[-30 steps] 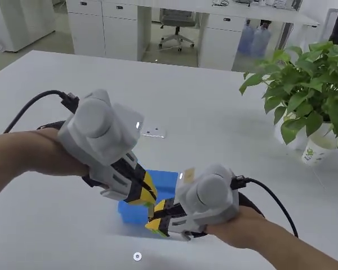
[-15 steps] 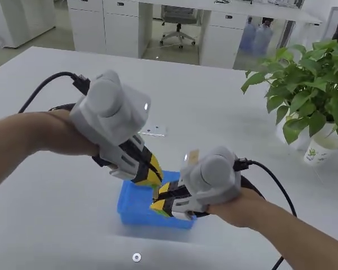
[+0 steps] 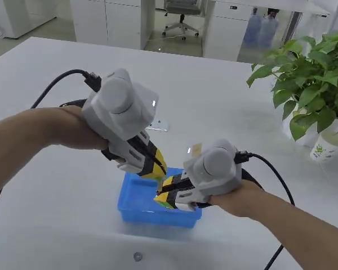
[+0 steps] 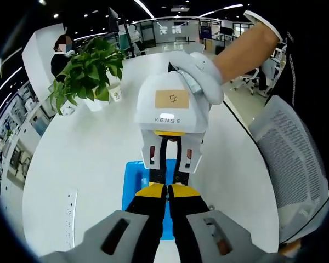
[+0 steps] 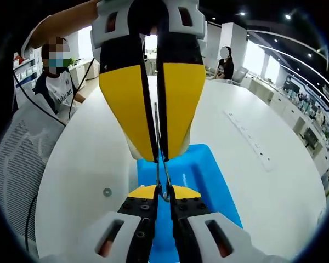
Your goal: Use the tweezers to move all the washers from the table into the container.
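Blue rectangular plastic container [image 3: 135,212] on the white surface [image 3: 45,225], left gripper [image 3: 158,171] and right gripper [image 3: 164,197] nose to nose over it, both jaws pinched onto the thin metal tweezers [image 5: 158,174], one small silver washer [image 3: 137,256] lying nearby.

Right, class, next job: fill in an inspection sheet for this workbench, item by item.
Surface: white table, smooth.
Job's things: blue container under the grippers; one washer on the table in front of it; tweezers between both sets of jaws.
Clutter: power strip; potted plant at the table's right.
Grippers: left gripper shut on the tweezers; right gripper jaws close around their lower end, grip unclear.
Cables: black cable from the left gripper; second cable from the right gripper.
Surroundings: office chair, white cabinets.
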Available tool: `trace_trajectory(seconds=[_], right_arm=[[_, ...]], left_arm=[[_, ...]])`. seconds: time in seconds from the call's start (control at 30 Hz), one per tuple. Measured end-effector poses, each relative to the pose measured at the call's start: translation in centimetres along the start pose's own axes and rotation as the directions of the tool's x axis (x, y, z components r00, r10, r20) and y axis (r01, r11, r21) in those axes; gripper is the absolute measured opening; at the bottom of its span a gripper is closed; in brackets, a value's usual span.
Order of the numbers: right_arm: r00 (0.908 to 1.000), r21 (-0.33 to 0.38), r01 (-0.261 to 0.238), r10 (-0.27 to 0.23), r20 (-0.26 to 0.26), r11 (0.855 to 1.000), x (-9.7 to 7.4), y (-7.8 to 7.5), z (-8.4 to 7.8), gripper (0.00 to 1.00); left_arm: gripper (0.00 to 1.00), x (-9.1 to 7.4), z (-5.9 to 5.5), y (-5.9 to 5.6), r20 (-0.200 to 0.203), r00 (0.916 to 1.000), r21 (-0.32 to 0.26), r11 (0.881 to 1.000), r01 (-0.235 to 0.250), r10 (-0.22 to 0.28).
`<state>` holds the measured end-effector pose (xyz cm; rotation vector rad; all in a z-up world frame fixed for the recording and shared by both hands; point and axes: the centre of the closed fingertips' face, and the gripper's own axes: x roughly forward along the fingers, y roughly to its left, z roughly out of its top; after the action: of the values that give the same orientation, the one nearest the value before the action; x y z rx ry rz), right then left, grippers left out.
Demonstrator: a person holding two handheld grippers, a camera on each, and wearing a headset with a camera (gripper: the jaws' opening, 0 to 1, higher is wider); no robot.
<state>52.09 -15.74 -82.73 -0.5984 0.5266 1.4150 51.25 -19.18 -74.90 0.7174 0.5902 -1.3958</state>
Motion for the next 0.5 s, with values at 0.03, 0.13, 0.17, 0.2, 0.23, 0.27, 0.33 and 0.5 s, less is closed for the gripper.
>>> trace_trajectory(seconds=[0.03,0.13,0.17,0.2,0.23,0.27,0.33,0.5], right_arm=[[1.0000,0.002,-0.002,0.002,-0.002,1.000,0.1,0.0,-0.1,0.10],[0.9999,0.005,-0.008,0.008,-0.012,1.000,0.4,-0.3,-0.6,0.10],[0.9999,0.007,-0.011,0.011,-0.013,1.000,0.5,-0.5,-0.8,0.10],[0.9998,0.013,-0.016,0.016,-0.015,1.000,0.6,-0.5,-0.9,0.10],[0.9997,0.012,-0.018,0.018,-0.017,1.000,0.7,-0.6,-1.0,0.10],[0.9996,0.011,-0.021,0.021,-0.021,1.000,0.8,-0.6,-1.3,0.10],[0.9993,0.014,-0.025,0.026,-0.027,1.000,1.0,-0.7,-1.5,0.10],[0.9982,0.021,-0.037,0.038,-0.046,0.999,1.4,-0.8,-2.3,0.11]], left_arm=[[0.06,0.2,-0.2,0.1,-0.002,1.0000,-0.001,1.000,0.000,0.000],[0.06,0.6,-0.5,0.4,-0.006,1.0000,-0.001,1.000,-0.004,0.004],[0.06,0.7,-0.6,0.5,-0.006,1.0000,-0.003,1.000,-0.004,0.004],[0.06,0.9,-0.7,0.6,-0.007,1.0000,-0.005,1.000,-0.006,0.006],[0.06,1.0,-0.8,0.7,-0.008,1.0000,-0.007,1.000,-0.006,0.006],[0.06,1.2,-0.9,0.7,-0.010,0.9999,-0.008,1.000,-0.006,0.006],[0.06,1.4,-1.1,0.8,-0.013,0.9999,-0.008,1.000,-0.007,0.007],[0.06,2.1,-1.5,1.0,-0.012,0.9999,-0.021,1.000,-0.010,0.009]])
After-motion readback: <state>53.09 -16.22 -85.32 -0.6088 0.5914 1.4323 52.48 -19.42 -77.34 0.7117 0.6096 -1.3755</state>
